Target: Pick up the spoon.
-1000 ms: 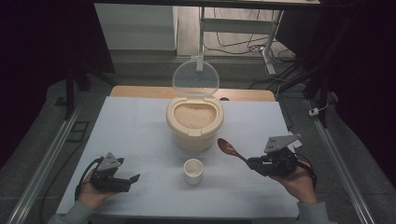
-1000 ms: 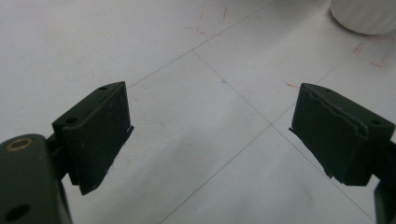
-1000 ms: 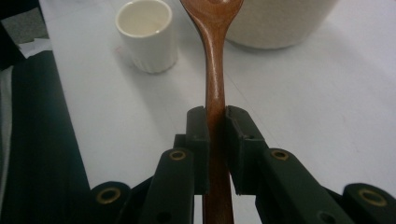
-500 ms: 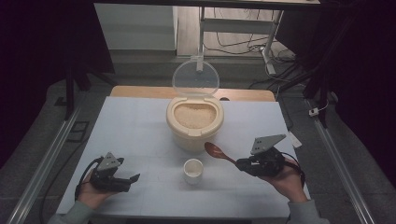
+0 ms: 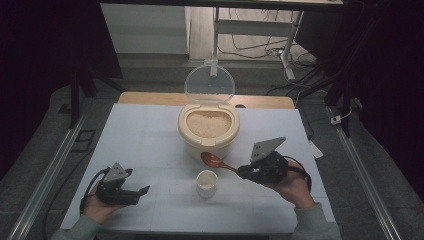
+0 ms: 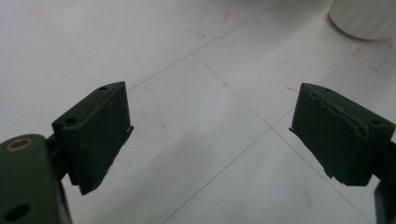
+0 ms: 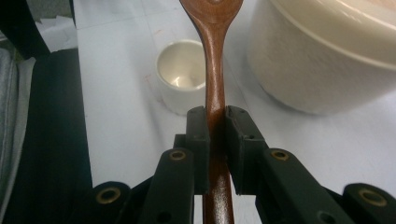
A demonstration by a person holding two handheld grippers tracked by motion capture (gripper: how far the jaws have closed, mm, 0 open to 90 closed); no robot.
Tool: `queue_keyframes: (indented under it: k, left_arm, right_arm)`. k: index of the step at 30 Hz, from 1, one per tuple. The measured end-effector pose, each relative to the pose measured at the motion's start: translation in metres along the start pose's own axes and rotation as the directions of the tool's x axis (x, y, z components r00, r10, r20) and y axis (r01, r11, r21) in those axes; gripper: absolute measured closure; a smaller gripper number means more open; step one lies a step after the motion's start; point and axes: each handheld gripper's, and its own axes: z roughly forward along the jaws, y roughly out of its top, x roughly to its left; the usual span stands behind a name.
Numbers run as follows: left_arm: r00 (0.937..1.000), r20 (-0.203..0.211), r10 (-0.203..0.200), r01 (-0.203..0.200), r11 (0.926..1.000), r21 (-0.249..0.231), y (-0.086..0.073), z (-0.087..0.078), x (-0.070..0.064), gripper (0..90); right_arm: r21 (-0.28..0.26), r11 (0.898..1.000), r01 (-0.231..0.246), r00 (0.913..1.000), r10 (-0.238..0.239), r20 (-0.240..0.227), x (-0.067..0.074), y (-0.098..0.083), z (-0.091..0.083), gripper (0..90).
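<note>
A cream rice container point(image 5: 208, 131) full of rice stands mid-table with its clear lid point(image 5: 209, 83) swung up behind it. In front of it stands a small white cup point(image 5: 207, 183), empty inside point(image 7: 180, 74). My right gripper point(image 5: 243, 171) is shut on the handle of a brown wooden spoon point(image 5: 214, 161), whose bowl hovers just above and behind the cup, close to the container's front wall point(image 7: 317, 70). The spoon handle point(image 7: 214, 70) runs straight out between the jaws. My left gripper point(image 5: 141, 193) rests at the front left, jaws wide open over bare table point(image 6: 210, 126).
The white table cover point(image 5: 140, 135) carries thin grid lines and faint red marks. A strip of wooden tabletop point(image 5: 150, 98) shows behind it. Metal rails point(image 5: 47, 175) run along both sides, and cables lie on the floor beyond the table.
My right gripper has carried the spoon leftward, from the right side of the table to just above the cup. The left gripper has stayed put.
</note>
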Motion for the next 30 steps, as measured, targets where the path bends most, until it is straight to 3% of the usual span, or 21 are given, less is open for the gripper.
queue_keyframes:
  k: [6,12,23,30]
  left_arm:
    - [1.0000,-0.001,0.002,-0.002,1.0000,0.001,0.000,0.000,0.000,11.5]
    - [1.0000,-0.005,0.004,-0.004,1.0000,0.003,0.000,0.000,-0.001,11.5]
    - [1.0000,-0.002,0.005,-0.005,1.0000,0.002,0.001,-0.001,-0.002,11.6]
    - [0.9994,0.032,0.015,-0.015,0.9997,-0.020,0.007,-0.007,-0.005,12.3]
  right_arm:
    - [0.001,0.999,0.032,0.9993,-0.032,-0.022,0.004,0.010,0.012,79.8]
    - [0.039,0.997,0.068,0.9969,-0.066,-0.044,0.006,0.013,0.028,79.8]
    - [0.041,0.996,0.076,0.9964,-0.074,-0.041,0.008,0.012,0.030,79.8]
    - [0.042,0.996,0.079,0.9962,-0.077,-0.041,0.008,0.011,0.032,79.8]
